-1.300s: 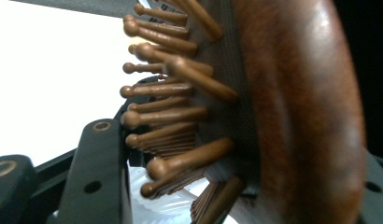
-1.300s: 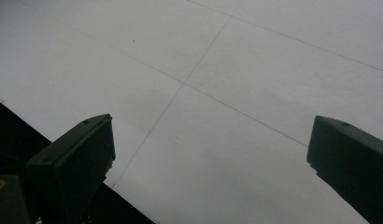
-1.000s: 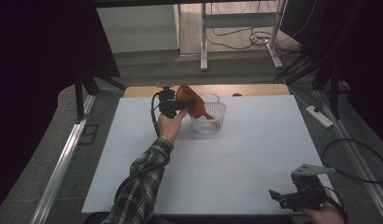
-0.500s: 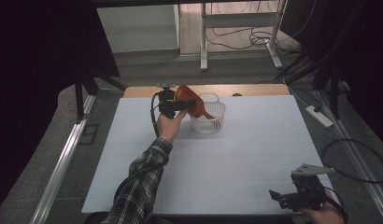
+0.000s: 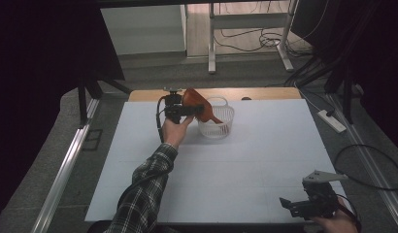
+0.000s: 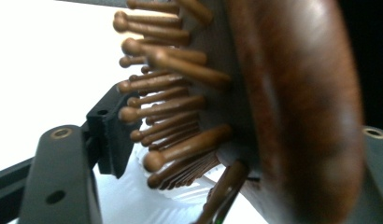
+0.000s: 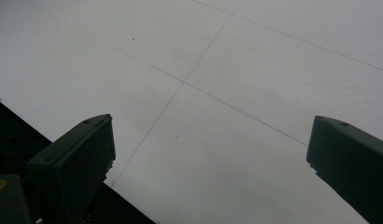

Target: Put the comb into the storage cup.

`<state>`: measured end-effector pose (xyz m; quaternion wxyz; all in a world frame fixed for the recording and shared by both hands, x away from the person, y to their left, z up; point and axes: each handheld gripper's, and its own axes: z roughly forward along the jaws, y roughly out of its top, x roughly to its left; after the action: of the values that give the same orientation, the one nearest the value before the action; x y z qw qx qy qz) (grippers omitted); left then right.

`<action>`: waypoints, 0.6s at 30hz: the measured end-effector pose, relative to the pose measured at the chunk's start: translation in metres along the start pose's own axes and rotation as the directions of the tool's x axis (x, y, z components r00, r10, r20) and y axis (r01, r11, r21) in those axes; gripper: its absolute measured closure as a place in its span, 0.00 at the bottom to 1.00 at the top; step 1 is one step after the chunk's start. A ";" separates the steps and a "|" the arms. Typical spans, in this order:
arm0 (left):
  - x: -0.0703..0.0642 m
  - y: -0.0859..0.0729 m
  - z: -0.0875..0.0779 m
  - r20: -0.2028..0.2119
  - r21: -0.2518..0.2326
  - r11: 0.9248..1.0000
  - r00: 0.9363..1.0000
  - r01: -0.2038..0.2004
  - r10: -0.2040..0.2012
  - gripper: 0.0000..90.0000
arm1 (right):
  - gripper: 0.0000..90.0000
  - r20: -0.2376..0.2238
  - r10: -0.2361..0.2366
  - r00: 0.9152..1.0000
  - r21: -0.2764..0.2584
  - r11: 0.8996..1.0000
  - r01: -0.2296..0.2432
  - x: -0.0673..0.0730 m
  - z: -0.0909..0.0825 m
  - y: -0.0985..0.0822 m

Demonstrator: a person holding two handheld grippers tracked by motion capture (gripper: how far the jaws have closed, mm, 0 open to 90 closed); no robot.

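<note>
White counter [image 5: 265,160], far half: clear plastic basket [image 5: 217,127]. Brown wooden hairbrush [image 5: 194,102] slants over the basket's left rim, handle down inside, paddle head up-left between the jaws of the left claw [image 5: 197,109], which have just been opening; one pad stands off the bristles. Right claw [image 5: 290,206], open and empty, rests well apart at the near-right corner.

No writing, label, brand, number or sign can be read on anything in these views.
</note>
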<state>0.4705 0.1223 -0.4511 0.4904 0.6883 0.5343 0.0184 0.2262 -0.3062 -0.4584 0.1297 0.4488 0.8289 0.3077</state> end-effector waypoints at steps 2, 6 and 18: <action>0.000 0.001 -0.001 -0.002 0.000 1.000 1.000 -0.006 0.006 0.28 | 0.01 0.000 0.000 1.000 0.000 1.000 0.000 0.000 0.000 0.000; -0.001 0.003 -0.003 -0.004 0.012 0.999 0.999 -0.032 0.032 0.25 | 0.01 0.000 0.000 1.000 0.001 1.000 0.000 0.000 0.000 0.000; 0.000 0.009 -0.012 -0.015 0.034 0.994 0.994 -0.108 0.108 0.14 | 0.01 0.002 0.001 1.000 0.000 1.000 -0.001 0.000 0.000 0.000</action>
<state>0.4704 0.1305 -0.4390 0.4728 0.7239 0.5006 0.0419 0.2261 -0.3059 -0.4586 0.1305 0.4494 0.8286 0.3073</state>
